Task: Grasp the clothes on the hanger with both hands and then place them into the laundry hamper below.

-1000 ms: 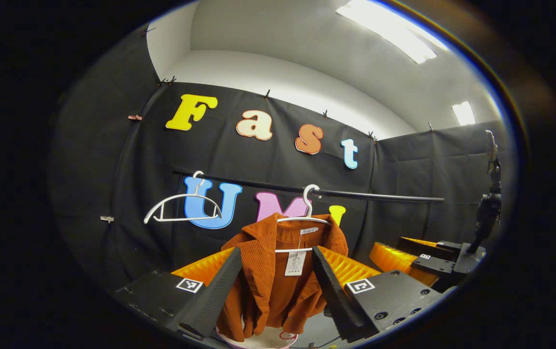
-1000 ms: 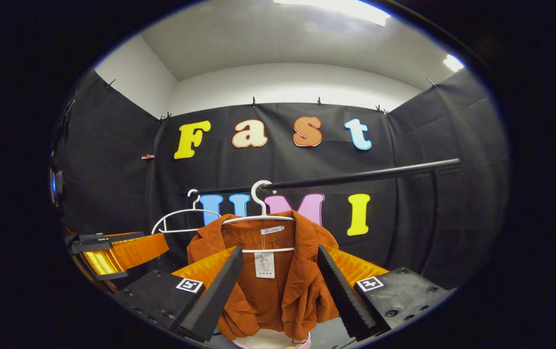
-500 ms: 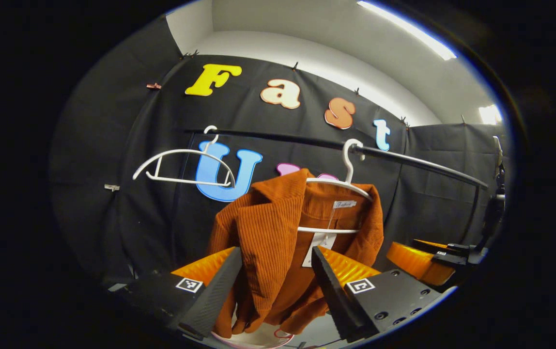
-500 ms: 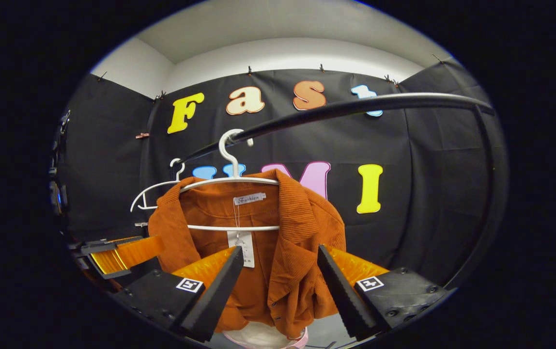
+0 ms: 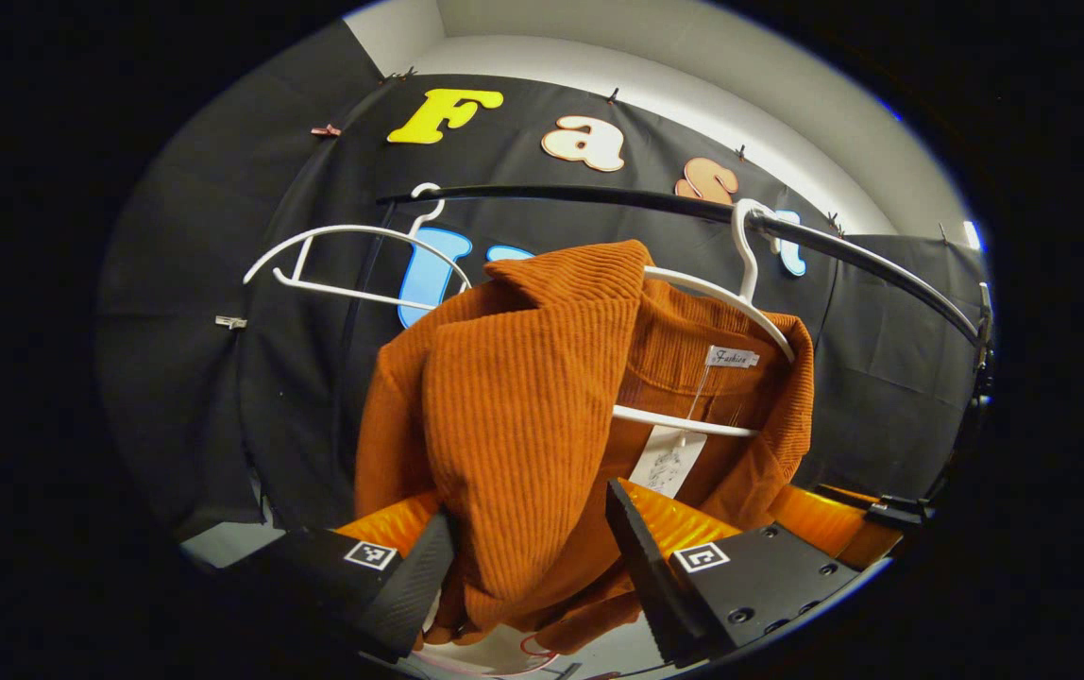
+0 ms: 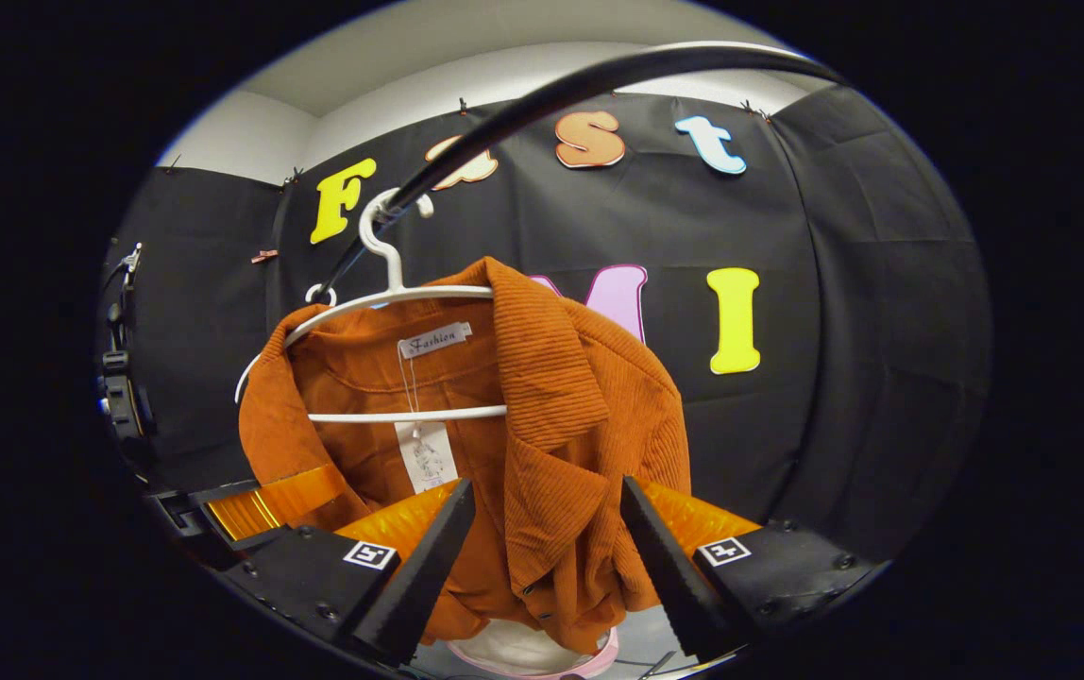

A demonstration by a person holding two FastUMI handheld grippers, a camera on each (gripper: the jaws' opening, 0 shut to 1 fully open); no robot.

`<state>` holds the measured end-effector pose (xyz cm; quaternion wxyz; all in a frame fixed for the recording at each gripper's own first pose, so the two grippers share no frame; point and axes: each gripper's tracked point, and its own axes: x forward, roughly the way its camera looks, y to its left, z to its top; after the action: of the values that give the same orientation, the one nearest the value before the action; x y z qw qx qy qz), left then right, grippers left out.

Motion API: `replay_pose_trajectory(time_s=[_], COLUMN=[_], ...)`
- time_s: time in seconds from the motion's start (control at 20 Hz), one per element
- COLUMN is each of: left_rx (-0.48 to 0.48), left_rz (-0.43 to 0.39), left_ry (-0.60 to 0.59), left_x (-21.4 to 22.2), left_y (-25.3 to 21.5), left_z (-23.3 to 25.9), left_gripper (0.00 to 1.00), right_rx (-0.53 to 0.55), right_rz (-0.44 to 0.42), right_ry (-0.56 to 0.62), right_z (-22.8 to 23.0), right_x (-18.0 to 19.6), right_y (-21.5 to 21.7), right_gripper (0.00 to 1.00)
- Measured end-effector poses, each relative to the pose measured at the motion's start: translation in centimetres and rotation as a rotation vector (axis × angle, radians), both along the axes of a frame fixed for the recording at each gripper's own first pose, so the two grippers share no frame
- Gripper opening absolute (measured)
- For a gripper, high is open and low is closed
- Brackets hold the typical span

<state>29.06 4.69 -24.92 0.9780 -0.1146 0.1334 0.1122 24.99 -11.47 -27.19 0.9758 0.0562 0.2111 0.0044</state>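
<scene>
Jacket: a rust-orange corduroy jacket [image 5: 523, 416] is seen hung on a white hanger [image 5: 750, 312], itself hooked over the black rail [image 5: 599, 196]; a paper tag dangles inside the collar.
Hamper: a pale, pink-rimmed laundry hamper [image 6: 533, 654] is glimpsed directly below the jacket's hem.
Left gripper [image 5: 528, 557]: its fingers are spread wide on either side of the jacket's left front panel — nothing is pinched.
Right gripper [image 6: 547, 548]: likewise parted, the jacket's right lapel and button edge lying between the fingers, not clamped.
Left gripper view alone: a second, bare white hanger [image 5: 353, 269] is shown on the rail, to the left of the jacket.
Right gripper view alone: the other gripper's fingers are caught beside the jacket's lower left edge.
Change from a second ago: both grippers have been brought much closer — the jacket is now seen far larger and the rail higher.
</scene>
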Motion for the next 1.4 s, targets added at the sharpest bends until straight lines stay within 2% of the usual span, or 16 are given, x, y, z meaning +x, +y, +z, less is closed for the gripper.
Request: replay_pose_trajectory(time_s=[0.2,0.3,0.45,0.5,0.6,0.65,0.75,0.8,1.05,1.15,1.2,1.25,1.4], left_rx=[0.039,0.05,0.034,0.022,0.031,0.055,0.103,0.119,0.162,0.197,0.21,0.222,0.282], left_rz=[0.064,0.103,0.139,0.141,0.169,0.208,0.232,0.238,0.322,0.356,0.366,0.368,0.393], left_ry=[-0.008,-0.01,-0.008,-0.005,0.021,0.039,0.065,0.074,0.079,0.092,0.104,0.106,0.056], left_x=[2.0,2.3,2.5,2.5,2.3,1.9,1.5,1.3,-0.2,-1.3,-1.7,-2.0,-3.3], left_y=[0.4,1.0,1.9,2.0,3.1,4.0,4.5,4.5,6.4,7.0,7.1,7.1,7.1], left_z=[-0.4,-0.7,-1.0,-1.1,-1.4,-1.5,-1.7,-1.7,0.1,1.0,1.4,2.2,5.7], left_gripper=[0.91,0.9,0.82,0.72,0.39,0.22,0.09,0.08,0.07,0.07,0.07,0.07,0.07], right_rx=[0.08,0.083,0.021,0.025,0.006,0.008,0.005,0.002,0.028,0.052,0.065,0.072,0.046], right_rz=[0.002,0.021,0.007,0.01,-0.024,-0.005,0.021,0.026,0.027,-0.006,-0.02,-0.033,-0.063], right_ry=[0.018,0.012,-0.014,-0.019,0.005,-0.018,-0.041,-0.059,-0.136,-0.186,-0.21,-0.23,-0.297], right_z=[-2.1,-3.1,-4.3,-4.4,-5.2,-4.6,-4.6,-4.3,-1.8,-0.3,0.3,0.9,3.0], right_x=[2.1,3.3,5.3,5.9,6.8,6.6,7.4,7.5,7.7,7.7,7.8,8.1,8.4], right_y=[0.9,1.8,0.8,0.5,-1.3,-1.7,-2.8,-3.6,-7.3,-8.7,-9.2,-9.6,-10.9], right_gripper=[0.98,0.98,0.99,0.99,0.43,0.15,0.17,0.16,0.16,0.16,0.12,0.16,0.16])
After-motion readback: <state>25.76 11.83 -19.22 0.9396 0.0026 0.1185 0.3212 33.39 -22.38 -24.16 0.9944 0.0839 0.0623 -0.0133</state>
